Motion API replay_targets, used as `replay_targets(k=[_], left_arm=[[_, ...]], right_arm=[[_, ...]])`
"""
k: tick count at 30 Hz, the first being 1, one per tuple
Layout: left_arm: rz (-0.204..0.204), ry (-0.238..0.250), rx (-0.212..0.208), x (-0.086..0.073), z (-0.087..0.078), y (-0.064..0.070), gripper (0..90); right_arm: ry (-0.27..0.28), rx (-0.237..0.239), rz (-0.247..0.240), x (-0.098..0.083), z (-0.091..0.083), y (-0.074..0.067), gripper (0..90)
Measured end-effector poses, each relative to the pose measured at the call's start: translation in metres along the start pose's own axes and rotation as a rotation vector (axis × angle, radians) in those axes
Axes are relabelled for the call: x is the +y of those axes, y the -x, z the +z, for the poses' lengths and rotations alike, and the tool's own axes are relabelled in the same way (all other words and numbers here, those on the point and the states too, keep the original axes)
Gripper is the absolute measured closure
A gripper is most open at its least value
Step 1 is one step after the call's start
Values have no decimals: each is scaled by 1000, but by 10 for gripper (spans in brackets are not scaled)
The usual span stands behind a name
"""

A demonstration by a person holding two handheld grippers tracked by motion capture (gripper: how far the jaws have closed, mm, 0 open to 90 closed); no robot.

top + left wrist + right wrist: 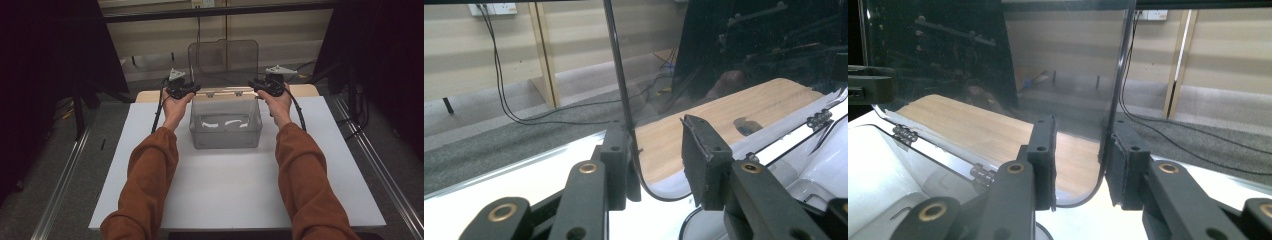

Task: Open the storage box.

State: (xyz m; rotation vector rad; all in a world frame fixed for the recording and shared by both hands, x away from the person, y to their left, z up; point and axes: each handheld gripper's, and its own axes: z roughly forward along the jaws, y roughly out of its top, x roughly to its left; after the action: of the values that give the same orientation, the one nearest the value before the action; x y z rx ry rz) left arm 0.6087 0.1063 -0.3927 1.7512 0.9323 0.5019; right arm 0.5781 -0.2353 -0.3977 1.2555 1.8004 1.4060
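A: Nearest the high camera are the two rust-brown sleeves (150, 185), reaching forward over the bare front of the white table (235, 190). That whole near stretch of table is free.

B: And the clear plastic box (226, 122)?

A: It sits toward the far middle of the table, its hinged clear lid (223, 60) standing upright at the back edge. Bare white surface lies on both sides of it, out to the table's side edges, and a wooden board (305, 90) shows just behind.

B: The hands?

A: Both arms are stretched out, one to each side of the box, wrists level. The left gripper (186, 89) is at the lid's lower left corner, the right gripper (264, 86) at its lower right.

B: The jaws?

A: In the left gripper view the left gripper (659, 155) has the lid's (616, 75) edge against one pad, the other standing clear. In the right gripper view the right gripper (1079, 160) straddles the lid's (1120, 75) edge likewise, a gap on one side. Neither clamps it.
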Motion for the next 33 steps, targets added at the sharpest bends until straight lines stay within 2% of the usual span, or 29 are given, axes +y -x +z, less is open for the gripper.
replay_targets(k=[4, 10, 13, 15, 17, 20, 23, 25, 27, 29, 33], left_arm=[[-12, -6, 0, 0, 1, -1, 647], [-19, -11, -5, -1, 2, -2, 639], [-11, -12, 2, -1, 3, -1, 625], [25, -17, 12, -1, 4, 1, 601], [7, -20, 8, -1, 5, 0, 593], [-6, -20, 3, -2, 5, -1, 590], [-16, -24, 0, -2, 6, -1, 584], [-6, -29, -1, -2, 7, -1, 576], [11, -41, 8, -1, 8, 0, 548], [2, -47, 6, -1, 8, 0, 542], [-13, -50, -3, -1, 9, -2, 541]], right_arm=[[-25, -9, 22, 3, 2, -1, 662], [-41, -29, 15, 4, 4, -3, 636], [-42, -39, 19, 4, 5, -5, 619], [-42, -37, 30, 3, 6, -4, 614], [-46, -37, 35, 3, 7, -4, 604], [-61, -46, 15, 5, 9, -6, 582], [-67, -41, 26, 5, 10, -5, 576], [-67, -36, 32, 4, 11, -4, 570], [-68, -39, 13, 4, 11, -5, 548], [-65, -45, 3, 3, 13, -6, 527], [-65, -39, 18, 2, 14, -6, 522]])
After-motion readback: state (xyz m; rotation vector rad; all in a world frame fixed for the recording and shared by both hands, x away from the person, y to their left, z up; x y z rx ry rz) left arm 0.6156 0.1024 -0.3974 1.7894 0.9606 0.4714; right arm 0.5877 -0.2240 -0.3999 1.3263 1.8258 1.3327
